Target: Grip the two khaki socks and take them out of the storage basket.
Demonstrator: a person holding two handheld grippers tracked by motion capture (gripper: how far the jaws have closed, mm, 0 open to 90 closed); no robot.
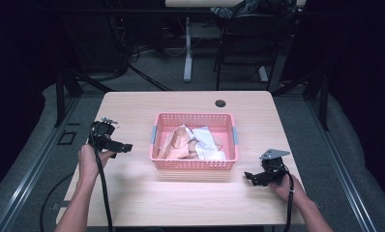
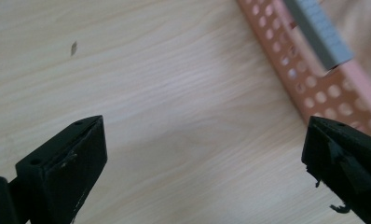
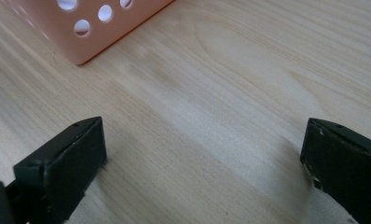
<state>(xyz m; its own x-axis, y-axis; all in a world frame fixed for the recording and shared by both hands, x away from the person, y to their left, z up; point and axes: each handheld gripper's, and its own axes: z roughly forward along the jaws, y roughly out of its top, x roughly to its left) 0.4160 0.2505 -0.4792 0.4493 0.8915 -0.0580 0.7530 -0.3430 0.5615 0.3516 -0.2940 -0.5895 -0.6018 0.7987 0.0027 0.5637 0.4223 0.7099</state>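
Two forearms bare, no sleeves in sight. Left hand [image 1: 87, 162] and right hand [image 1: 283, 186] each grip black gripper. Left gripper [image 1: 114, 140]: black boxy body, small metal fittings on top, thick black cable trailing off. Right gripper [image 1: 251, 177]: black, grey three-cornered plate on top, black cable along wrist. In gripper views, jaws matte black blocks, small screw holes, scuffed pale flecks at pad edges.

Matt pale wood-grain table [image 1: 132, 193], perforated pink plastic basket [image 1: 194, 164], soft crumpled cloths [image 1: 183, 142]
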